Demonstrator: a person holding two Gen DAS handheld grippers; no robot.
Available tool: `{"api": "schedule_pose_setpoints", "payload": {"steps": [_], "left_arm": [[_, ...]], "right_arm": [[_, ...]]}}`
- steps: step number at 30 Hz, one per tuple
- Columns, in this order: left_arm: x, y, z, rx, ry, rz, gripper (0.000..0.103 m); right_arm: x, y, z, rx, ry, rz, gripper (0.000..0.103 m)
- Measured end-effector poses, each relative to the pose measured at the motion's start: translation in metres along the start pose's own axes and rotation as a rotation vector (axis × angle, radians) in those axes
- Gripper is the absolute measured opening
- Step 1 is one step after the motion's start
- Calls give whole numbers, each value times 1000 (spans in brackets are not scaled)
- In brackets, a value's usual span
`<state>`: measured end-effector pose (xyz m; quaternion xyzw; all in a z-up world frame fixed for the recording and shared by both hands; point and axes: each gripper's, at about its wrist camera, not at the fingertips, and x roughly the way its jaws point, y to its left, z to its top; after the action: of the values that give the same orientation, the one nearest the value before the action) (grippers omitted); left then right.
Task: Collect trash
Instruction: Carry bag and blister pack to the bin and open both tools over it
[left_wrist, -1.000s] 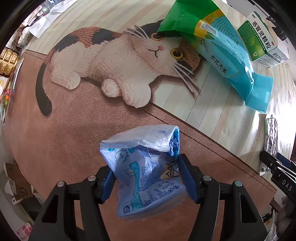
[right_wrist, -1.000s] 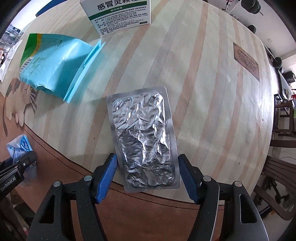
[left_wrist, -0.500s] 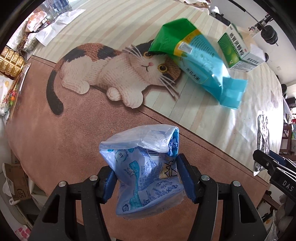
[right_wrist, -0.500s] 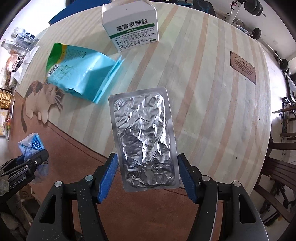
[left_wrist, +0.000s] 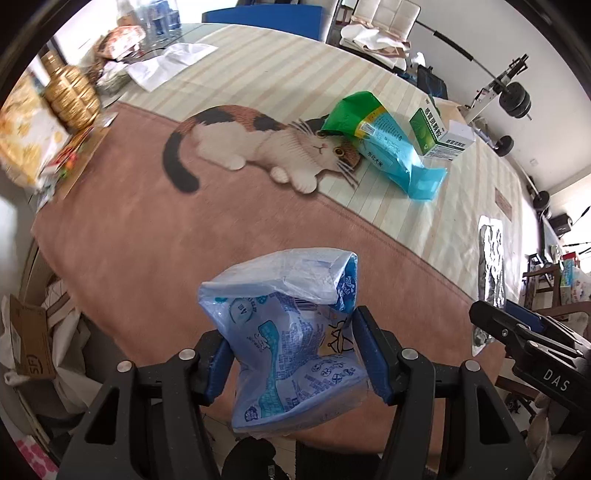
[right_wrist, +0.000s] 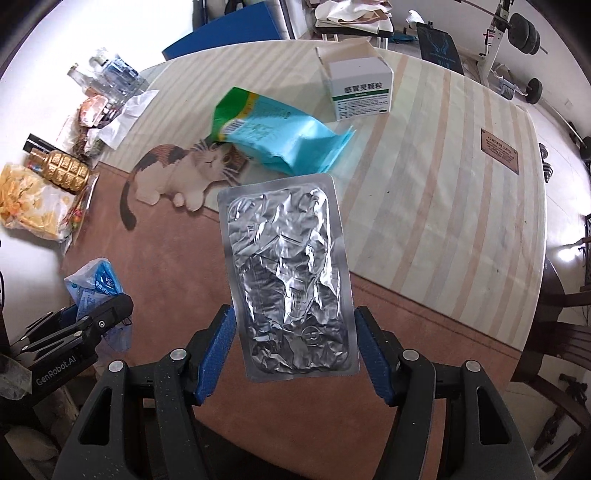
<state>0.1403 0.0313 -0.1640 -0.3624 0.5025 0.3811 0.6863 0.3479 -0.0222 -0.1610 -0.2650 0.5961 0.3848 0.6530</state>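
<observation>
My left gripper is shut on a crumpled blue-and-white plastic wrapper and holds it above the table's near edge; the wrapper also shows in the right wrist view. My right gripper is shut on a flat silver foil blister pack, held upright above the table; the pack also shows in the left wrist view. A green-and-blue bag and an open green-and-white medicine box lie on the table farther off.
The table has a cat-print cloth with a striped far part. At its left end stand gold bottles, a snack bag, white paper and water bottles. A chair stands right. Cardboard lies on the floor.
Both grippers have risen and pulled back from the table with their loads, so more of the table and room shows. Neither grip has changed.
</observation>
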Motion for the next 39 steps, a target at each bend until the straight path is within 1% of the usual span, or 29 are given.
{"api": "schedule_pose_setpoints", "payload": {"steps": [2, 6, 8, 10, 12, 14, 17, 20, 25, 26, 27, 28, 29, 30, 31, 33, 35, 36, 37, 38, 39], "left_arm": [[-11, 13, -21, -3, -19, -11, 58], [-31, 53, -72, -18, -44, -26, 58], [-35, 74, -99, -39, -32, -27, 58], [-33, 98, -129, -70, -3, -42, 58], [-23, 121, -157, -93, 40, -48, 58], [-4, 140, -180, -121, 89, -64, 58], [35, 165, -208, -167, 166, -87, 58], [86, 179, -226, -183, 231, -101, 58], [187, 200, -241, -218, 319, -122, 60], [205, 204, -244, -222, 331, -119, 65], [226, 207, -246, -225, 338, -122, 73], [243, 210, -249, -229, 338, -123, 79], [258, 213, -252, -235, 343, -117, 92], [274, 214, -255, -235, 350, -110, 101], [287, 216, -257, -232, 349, -107, 102], [307, 219, -262, -225, 344, -76, 102], [320, 224, -267, -227, 328, -62, 102], [324, 226, -269, -226, 311, -41, 102], [324, 228, -269, -217, 288, -14, 102], [325, 227, -271, -201, 267, 19, 102], [326, 228, -272, -190, 256, 50, 102]], "right_arm": [[-8, 15, -19, -10, -9, 16, 67], [-14, 53, -79, -12, -28, 42, 67], [-10, 68, -110, -7, -20, 45, 67], [-2, 84, -147, 2, 11, 58, 67], [13, 101, -185, -10, 50, 63, 67], [33, 114, -221, -9, 93, 65, 67], [71, 124, -265, -6, 156, 52, 67], [118, 126, -296, -8, 207, 34, 67], [209, 119, -325, -29, 261, 13, 67], [230, 116, -329, -28, 269, 11, 67], [254, 112, -333, -24, 279, 16, 67], [277, 108, -336, -19, 285, 20, 67], [298, 104, -338, -17, 285, 30, 67], [316, 101, -342, -20, 285, 33, 67], [333, 99, -345, -23, 284, 35, 67], [373, 93, -350, -20, 303, 61, 67], [402, 91, -354, -36, 319, 76, 68], [414, 91, -355, -47, 329, 85, 68], [425, 92, -358, -61, 334, 77, 74], [431, 90, -358, -72, 332, 72, 90], [436, 90, -359, -83, 330, 64, 97]]}}
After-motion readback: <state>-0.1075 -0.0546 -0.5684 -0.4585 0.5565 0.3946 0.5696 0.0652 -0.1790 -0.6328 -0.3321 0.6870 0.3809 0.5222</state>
